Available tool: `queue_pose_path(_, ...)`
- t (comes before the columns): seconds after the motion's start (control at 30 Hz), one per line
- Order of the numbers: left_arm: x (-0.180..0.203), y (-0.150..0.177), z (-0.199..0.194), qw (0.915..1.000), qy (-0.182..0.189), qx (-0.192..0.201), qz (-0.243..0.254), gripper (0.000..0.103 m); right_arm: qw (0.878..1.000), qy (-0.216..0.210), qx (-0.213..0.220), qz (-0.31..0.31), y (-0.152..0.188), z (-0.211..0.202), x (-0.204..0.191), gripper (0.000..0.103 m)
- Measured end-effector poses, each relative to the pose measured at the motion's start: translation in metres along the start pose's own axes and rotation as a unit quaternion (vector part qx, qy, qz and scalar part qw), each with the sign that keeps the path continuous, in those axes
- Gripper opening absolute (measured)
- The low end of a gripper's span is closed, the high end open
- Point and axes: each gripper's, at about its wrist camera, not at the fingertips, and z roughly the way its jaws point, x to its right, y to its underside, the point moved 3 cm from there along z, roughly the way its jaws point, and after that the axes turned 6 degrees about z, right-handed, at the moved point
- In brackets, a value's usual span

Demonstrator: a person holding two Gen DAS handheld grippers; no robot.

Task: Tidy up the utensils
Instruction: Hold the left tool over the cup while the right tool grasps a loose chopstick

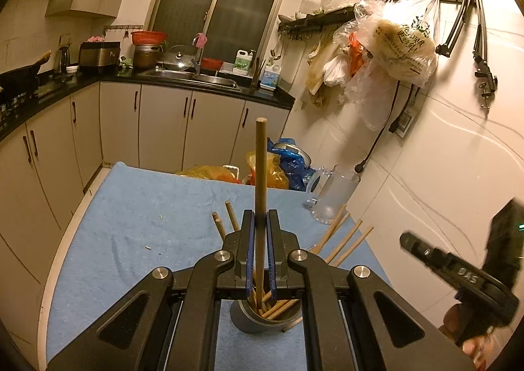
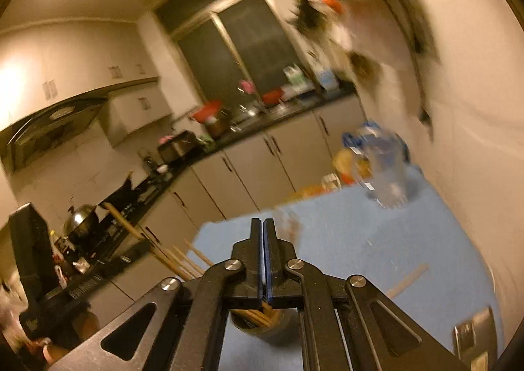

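Observation:
My left gripper (image 1: 260, 222) is shut on a wooden chopstick (image 1: 261, 174) that stands upright, its lower end in a dark round holder cup (image 1: 258, 322) on the blue cloth. The cup holds several chopsticks (image 1: 344, 243) that lean out to both sides. My right gripper (image 2: 264, 227) is shut and empty, its jaws pressed together, just above the same cup (image 2: 258, 325); its view is blurred. The right gripper's body (image 1: 458, 272) shows at the right of the left wrist view. A loose chopstick (image 2: 409, 279) lies on the cloth to the right.
A blue cloth (image 1: 137, 223) covers the table, which meets a white tiled wall on the right. A glass mug (image 1: 334, 194) stands at the far right. Plastic bags (image 1: 275, 168) lie beyond the far edge. Kitchen cabinets and a sink counter (image 1: 196, 79) stand behind.

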Motion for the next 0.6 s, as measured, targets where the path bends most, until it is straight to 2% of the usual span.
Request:
queue_pose_path(0.1,-0.002,0.004,0.005,1.0,0.003,-0.005,-0.002,0.007,0.996,0.04,-0.05,0.066,0.001,0.019,0.053,0.023)
queue_pose_path(0.13,-0.002,0.006,0.007,1.0,0.003,-0.007,-0.002,0.007,0.992,0.056,-0.074,0.083,0.003,0.028,0.069,0.025)
queue_pose_path(0.2,-0.002,0.008,0.009,0.9999,0.005,-0.01,-0.002,0.007,0.981,0.086,-0.13,0.118,0.011,0.053,0.101,0.025)
queue_pose_path(0.27,-0.002,0.01,0.01,0.9999,0.007,-0.011,0.0,0.007,0.966,0.132,-0.166,0.147,0.02,0.072,0.127,0.025)
queue_pose_path(0.3,-0.002,0.011,0.01,0.9999,0.008,-0.012,0.003,0.007,0.959,0.14,-0.182,0.163,0.024,0.082,0.138,0.025)
queue_pose_path(0.4,-0.001,0.013,0.011,0.9998,0.01,-0.013,0.008,0.007,0.947,0.187,-0.201,0.168,0.023,0.104,0.16,0.025)
queue_pose_path(0.47,0.001,0.014,0.012,0.9998,0.012,-0.013,0.013,0.007,0.939,0.201,-0.211,0.184,0.021,0.117,0.173,0.025)
queue_pose_path(0.6,0.002,0.016,0.014,0.9996,0.016,-0.015,0.017,0.007,0.922,0.265,-0.215,0.18,0.015,0.132,0.191,0.025)
